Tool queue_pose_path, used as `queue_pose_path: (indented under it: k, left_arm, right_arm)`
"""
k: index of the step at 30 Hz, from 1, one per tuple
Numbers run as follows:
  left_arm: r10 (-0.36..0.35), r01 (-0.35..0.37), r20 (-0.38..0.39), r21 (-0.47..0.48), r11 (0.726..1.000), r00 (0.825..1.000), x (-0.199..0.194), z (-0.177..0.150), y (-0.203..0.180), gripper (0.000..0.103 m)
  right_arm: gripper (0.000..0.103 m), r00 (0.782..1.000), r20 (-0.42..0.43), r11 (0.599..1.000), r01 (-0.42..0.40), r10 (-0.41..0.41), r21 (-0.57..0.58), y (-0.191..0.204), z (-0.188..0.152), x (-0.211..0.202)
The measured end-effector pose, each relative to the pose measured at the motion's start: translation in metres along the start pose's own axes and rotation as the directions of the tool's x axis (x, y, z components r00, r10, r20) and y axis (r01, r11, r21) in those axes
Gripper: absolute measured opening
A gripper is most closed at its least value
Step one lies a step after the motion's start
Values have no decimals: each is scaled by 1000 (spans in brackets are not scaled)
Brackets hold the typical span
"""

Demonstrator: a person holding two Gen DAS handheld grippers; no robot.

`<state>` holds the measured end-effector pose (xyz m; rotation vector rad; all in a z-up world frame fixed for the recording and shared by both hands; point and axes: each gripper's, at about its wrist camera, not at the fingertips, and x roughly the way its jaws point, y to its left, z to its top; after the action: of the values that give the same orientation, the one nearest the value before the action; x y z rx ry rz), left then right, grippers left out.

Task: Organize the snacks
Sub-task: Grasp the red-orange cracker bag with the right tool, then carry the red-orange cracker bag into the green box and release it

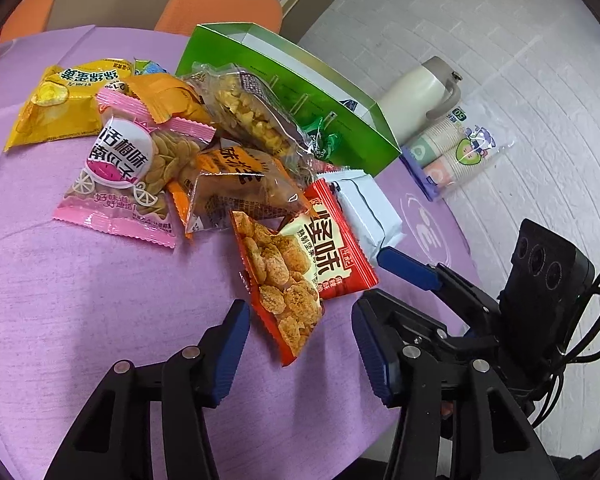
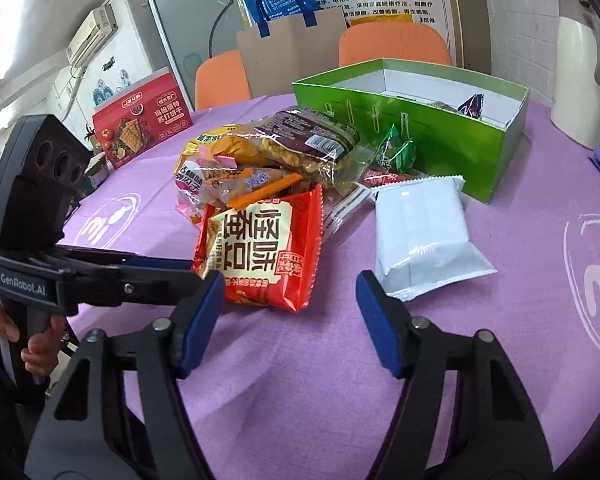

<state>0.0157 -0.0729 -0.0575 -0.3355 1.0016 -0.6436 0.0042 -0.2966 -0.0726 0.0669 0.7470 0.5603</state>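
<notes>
A pile of snack packets lies on the purple tablecloth [image 1: 80,300] beside an open green box [image 1: 300,92], also in the right wrist view [image 2: 440,136]. Nearest is a red nut packet [image 1: 296,264], also seen in the right wrist view [image 2: 260,248], with a white packet [image 1: 368,208] [image 2: 420,228] beside it. A pink seed packet [image 1: 128,172] and a yellow chip bag [image 1: 64,104] lie at the left. My left gripper [image 1: 300,344] is open, its jaws on either side of the red packet's near corner. My right gripper [image 2: 290,316] is open and empty, just short of the red packet.
A cream jug [image 1: 416,96] and a pack of paper cups [image 1: 456,148] stand right of the green box. A red biscuit box [image 2: 140,120] stands at the table's far left. Orange chairs [image 2: 392,46] stand behind the table. The green box holds a few small packets [image 2: 468,108].
</notes>
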Motion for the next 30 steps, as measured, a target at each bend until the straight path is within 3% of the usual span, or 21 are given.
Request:
queue_pose_path:
  k: [3, 5, 7, 8, 9, 13, 15, 19, 24, 26, 30]
  left_arm:
    - [-6, 5, -11, -11, 1000, 1000, 5, 1, 2, 53]
    - [-13, 13, -5, -20, 1000, 1000, 6, 2, 4, 53]
    - [-3, 3, -1, -17, 1000, 1000, 8, 4, 4, 48]
    - [26, -26, -3, -7, 1000, 1000, 10, 4, 5, 31]
    - [14, -14, -7, -6, 1000, 1000, 10, 4, 7, 29]
    - [-12, 12, -13, -17, 1000, 1000, 9, 3, 11, 29]
    - [-5, 5, -15, -5, 1000, 1000, 8, 2, 10, 30]
    - [3, -3, -16, -1, 1000, 1000, 8, 3, 7, 31]
    - [0, 0, -14, -5, 1000, 1000, 9, 5, 8, 33]
    - [12, -12, -11, 9, 1000, 1000, 10, 5, 6, 31]
    - [4, -3, -13, 40, 999, 1000, 4, 6, -7, 28]
  right_arm:
    - [48, 1000, -11, 999, -26, 26, 19, -1, 1, 5]
    - [18, 998, -28, 998, -51, 52, 37, -3, 1, 9]
    - [17, 998, -26, 998, -51, 52, 38, -5, 0, 8]
    - [15, 998, -26, 997, -57, 58, 43, -7, 0, 7]
    - [15, 997, -28, 997, -65, 66, 49, -9, -1, 6]
    - [17, 998, -29, 999, -49, 50, 13, -5, -2, 3]
    - [25, 998, -35, 999, -48, 48, 7, -3, -2, 5]
    - [28, 996, -44, 995, -77, 79, 65, -9, -2, 12]
    - [27, 995, -44, 994, -90, 93, 69, -8, -3, 13]
    - [21, 996, -44, 996, -70, 72, 63, -5, -2, 9]
    - [20, 999, 2, 999, -50, 50, 17, 4, 7, -14]
